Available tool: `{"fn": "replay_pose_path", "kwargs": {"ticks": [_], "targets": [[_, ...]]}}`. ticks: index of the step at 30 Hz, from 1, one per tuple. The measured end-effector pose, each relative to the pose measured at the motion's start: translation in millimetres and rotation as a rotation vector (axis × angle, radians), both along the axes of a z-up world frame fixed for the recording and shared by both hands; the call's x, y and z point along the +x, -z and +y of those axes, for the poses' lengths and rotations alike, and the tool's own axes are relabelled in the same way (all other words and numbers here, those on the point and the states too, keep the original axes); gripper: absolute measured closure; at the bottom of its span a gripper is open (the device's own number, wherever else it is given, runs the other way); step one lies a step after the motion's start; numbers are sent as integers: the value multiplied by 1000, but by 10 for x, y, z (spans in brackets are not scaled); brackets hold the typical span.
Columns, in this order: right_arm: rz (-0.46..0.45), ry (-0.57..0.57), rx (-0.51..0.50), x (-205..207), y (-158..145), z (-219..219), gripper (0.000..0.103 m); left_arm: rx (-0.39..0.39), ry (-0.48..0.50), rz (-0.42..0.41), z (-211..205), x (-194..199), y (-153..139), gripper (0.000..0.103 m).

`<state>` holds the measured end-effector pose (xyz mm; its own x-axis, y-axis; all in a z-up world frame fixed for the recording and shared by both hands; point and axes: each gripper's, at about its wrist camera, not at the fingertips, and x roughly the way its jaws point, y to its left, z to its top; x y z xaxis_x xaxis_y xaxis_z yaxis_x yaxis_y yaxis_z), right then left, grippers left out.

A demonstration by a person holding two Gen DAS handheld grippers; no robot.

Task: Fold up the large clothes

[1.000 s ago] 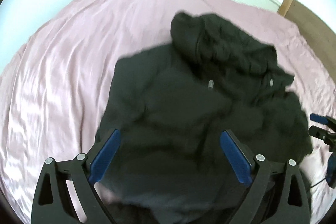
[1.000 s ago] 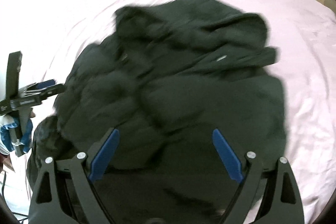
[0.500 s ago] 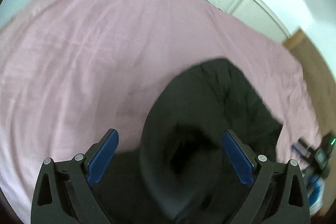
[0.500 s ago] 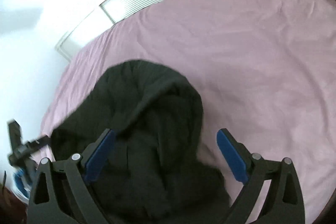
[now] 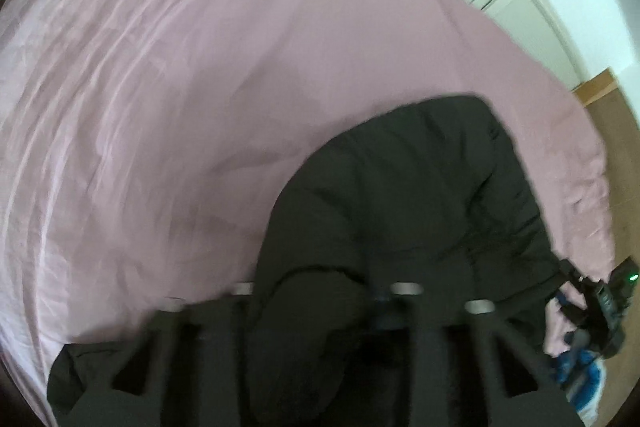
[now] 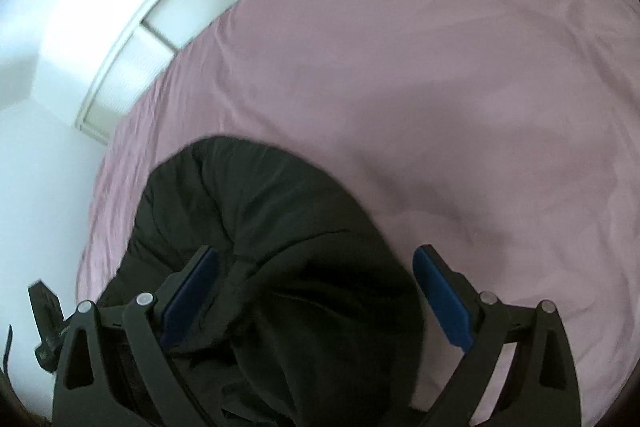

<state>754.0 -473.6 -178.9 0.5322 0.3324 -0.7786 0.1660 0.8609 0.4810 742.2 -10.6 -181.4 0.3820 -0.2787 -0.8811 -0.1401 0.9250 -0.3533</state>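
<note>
The left tongs [image 5: 384, 311] have just been closing, blurred, narrow on the black hooded jacket [image 5: 400, 195] lying on the pink bed [image 5: 180, 87]; the right tongs [image 6: 316, 291] have just been closing, wide, straddling the hood.

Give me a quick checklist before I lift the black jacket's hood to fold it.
1. Left tool shut on the black jacket: jaws have just closed with cloth between them, blurred: ok.
2. Right tool gripping: pads apart, not pressing: not ok.
3. Hood between the right tool's jaws: ok.
4. Pink sheet beyond the hood free of things: ok.
5. Sleeves tucked: cannot tell.
</note>
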Motion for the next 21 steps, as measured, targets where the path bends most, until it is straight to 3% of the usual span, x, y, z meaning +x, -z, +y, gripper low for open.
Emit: {"fn": "replay_pose_path", "kwargs": {"ticks": [1, 4, 6, 12, 21], "targets": [[9, -18, -11, 8, 2, 87, 34, 15, 6, -2, -43, -12, 7, 88], [55, -64, -51, -18, 75, 215, 72, 56, 42, -19, -130, -69, -21, 91], [48, -81, -64, -79, 57, 261, 86, 75, 57, -33, -165, -121, -59, 92], [-27, -194, -162, -437, -125, 422, 91, 123, 92, -65, -104, -532, -131, 93], [-132, -353, -198, -1714, -343, 507, 92, 152, 205, -145, 21, -1689, -314, 93]]}}
